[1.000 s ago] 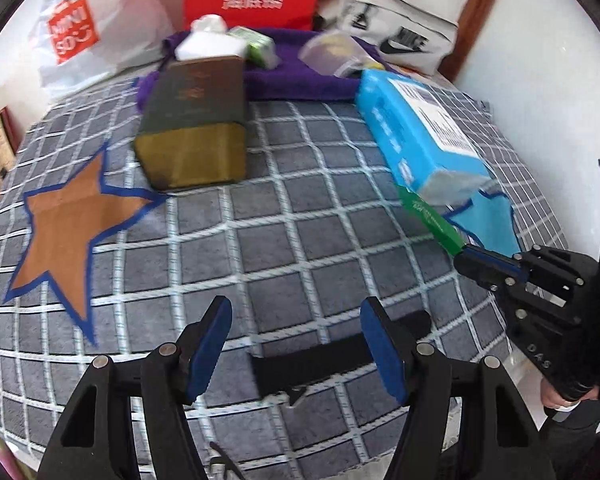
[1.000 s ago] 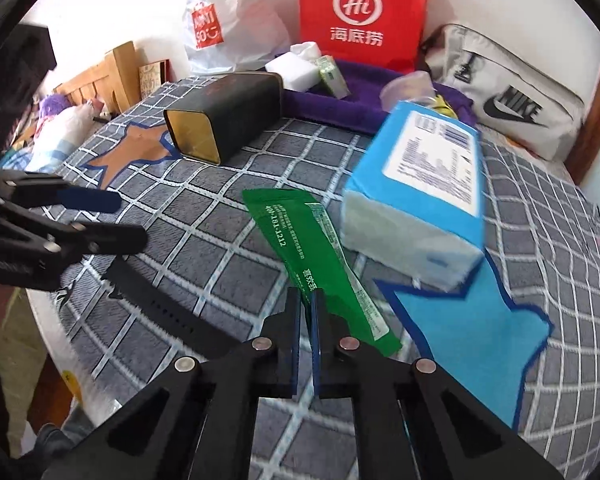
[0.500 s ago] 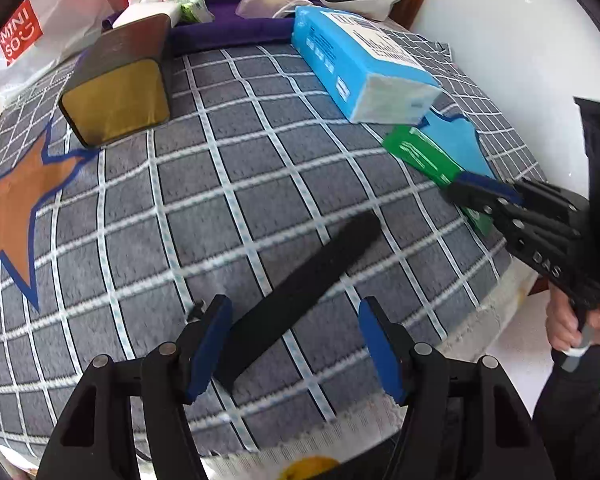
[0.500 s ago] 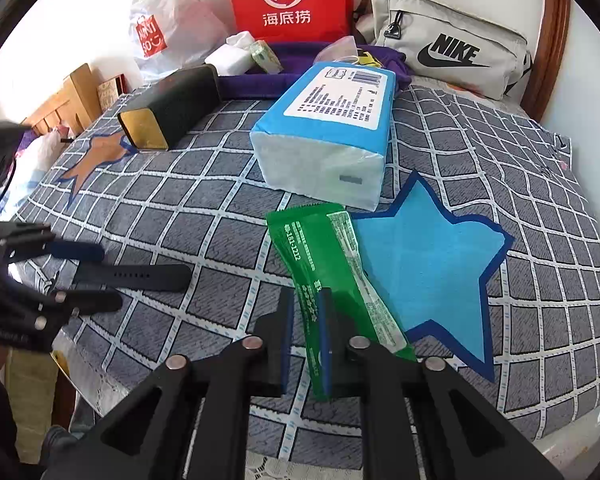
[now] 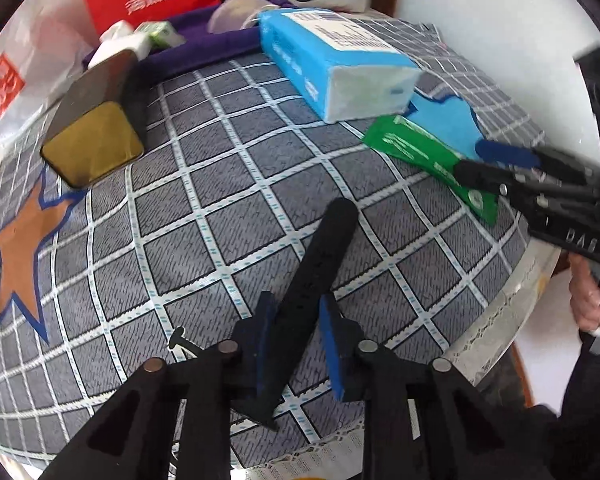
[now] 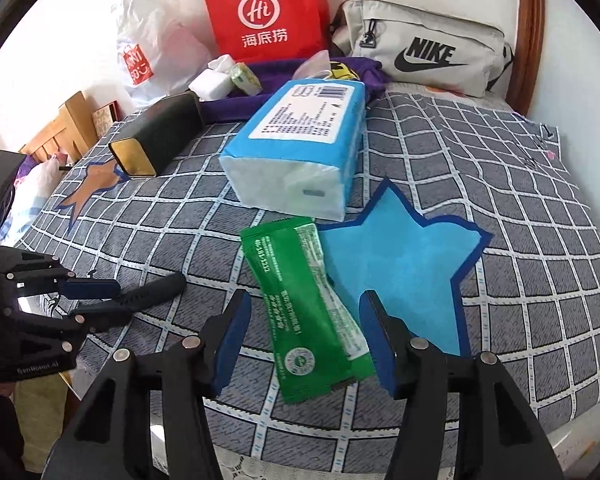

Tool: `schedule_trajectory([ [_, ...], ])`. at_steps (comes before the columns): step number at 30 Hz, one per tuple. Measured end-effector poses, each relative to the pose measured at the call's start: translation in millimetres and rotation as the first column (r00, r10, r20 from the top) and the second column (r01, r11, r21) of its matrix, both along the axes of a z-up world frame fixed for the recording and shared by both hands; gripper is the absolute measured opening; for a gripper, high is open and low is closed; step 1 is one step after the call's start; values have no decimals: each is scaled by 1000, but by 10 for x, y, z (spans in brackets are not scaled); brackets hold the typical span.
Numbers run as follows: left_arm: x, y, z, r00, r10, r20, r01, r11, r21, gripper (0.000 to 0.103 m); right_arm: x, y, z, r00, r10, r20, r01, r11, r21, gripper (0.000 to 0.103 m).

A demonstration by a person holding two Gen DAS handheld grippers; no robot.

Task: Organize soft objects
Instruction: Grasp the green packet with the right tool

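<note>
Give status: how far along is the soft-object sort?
Looks done: green packet lies overlapping the edge of the blue star, right gripper open around it. In hand: left gripper closed on the black strap, which lies on the checked cloth. Left: probably moving the strap; blue tissue pack untouched, if it counts.

Behind the red Haidilao bag (image 6: 266, 8): a white wall; left of it a Miniso plastic bag (image 6: 148, 48), right a grey Nike pouch (image 6: 424, 46)

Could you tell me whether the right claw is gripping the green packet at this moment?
No, the right claw stands open, its blue pads either side of the green packet, which lies flat on the checked cloth.
</note>
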State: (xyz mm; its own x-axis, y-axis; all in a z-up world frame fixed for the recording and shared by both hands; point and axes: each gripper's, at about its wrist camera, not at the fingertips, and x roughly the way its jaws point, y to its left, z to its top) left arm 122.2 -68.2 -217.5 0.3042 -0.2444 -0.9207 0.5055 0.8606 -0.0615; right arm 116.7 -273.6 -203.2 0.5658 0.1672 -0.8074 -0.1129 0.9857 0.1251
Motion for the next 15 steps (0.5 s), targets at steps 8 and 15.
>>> schedule_trajectory([
  [8,235,543,32,982,188,-25,-189,982,-24,7,25,-14,-51,1000,8,-6,-8,1000,11,56],
  [15,181,469,1,991,100,-83,-109,988,-110,7,76,-65,-79,1000,6,-12,-6,1000,27,56],
])
